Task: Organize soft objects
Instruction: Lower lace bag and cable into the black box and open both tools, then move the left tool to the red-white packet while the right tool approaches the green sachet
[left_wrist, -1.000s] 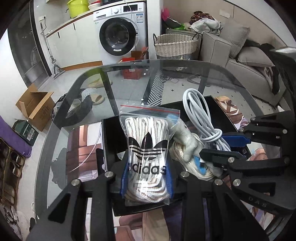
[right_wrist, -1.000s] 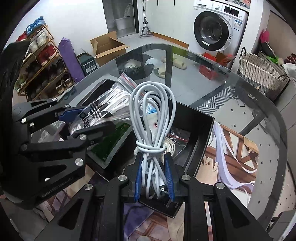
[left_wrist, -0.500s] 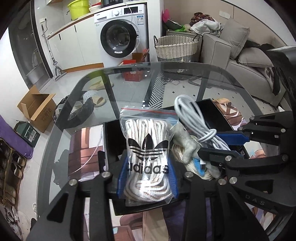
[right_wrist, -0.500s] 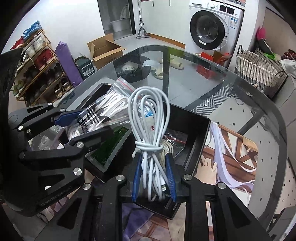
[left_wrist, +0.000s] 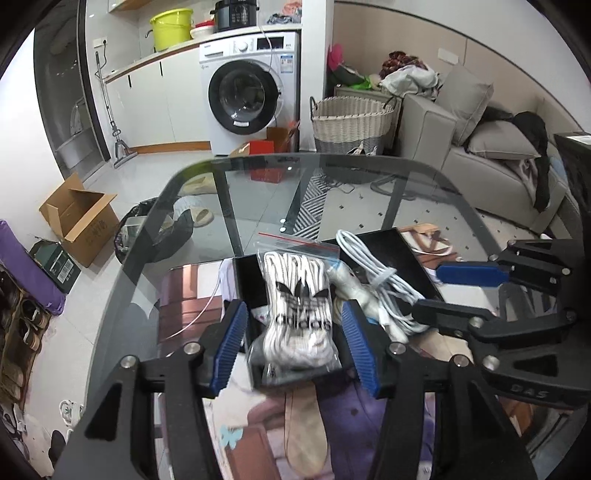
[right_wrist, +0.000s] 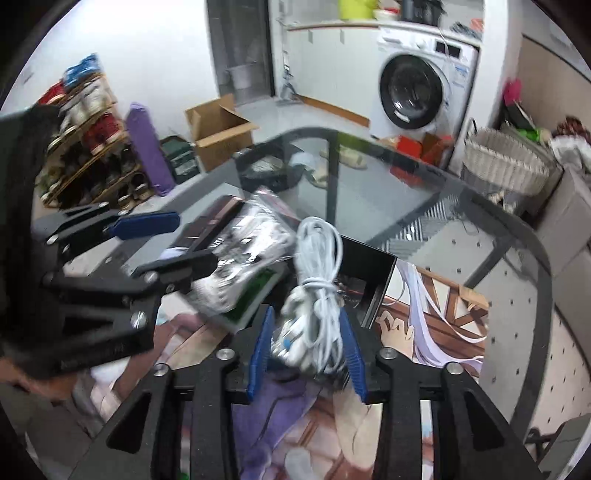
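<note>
A clear zip bag of white laces (left_wrist: 299, 317) with a black trefoil logo lies in the black tray (left_wrist: 391, 251). My left gripper (left_wrist: 295, 347) is around its near end, jaws opening, and the blue pads stand clear of the bag on both sides. Beside the bag in the tray rests a tied bundle of white cable (right_wrist: 317, 280). My right gripper (right_wrist: 306, 350) straddles its near end, jaws opening, pads no longer pressing it. The same bag (right_wrist: 236, 258) appears blurred in the right wrist view. In each wrist view the other gripper shows at the side.
The tray sits on a printed mat (right_wrist: 436, 325) on a rounded glass table (left_wrist: 332, 177). Beyond the table are a washing machine (left_wrist: 247, 92), a wicker basket (left_wrist: 351, 122), a grey sofa (left_wrist: 491, 158), a cardboard box (left_wrist: 77, 218) and a shoe rack (right_wrist: 88, 147).
Both grippers have spread their jaws and let go, the left of the lace bag, the right of the cable bundle. Both have drawn back and up; the bag and cable now sit lower in the tray.
</note>
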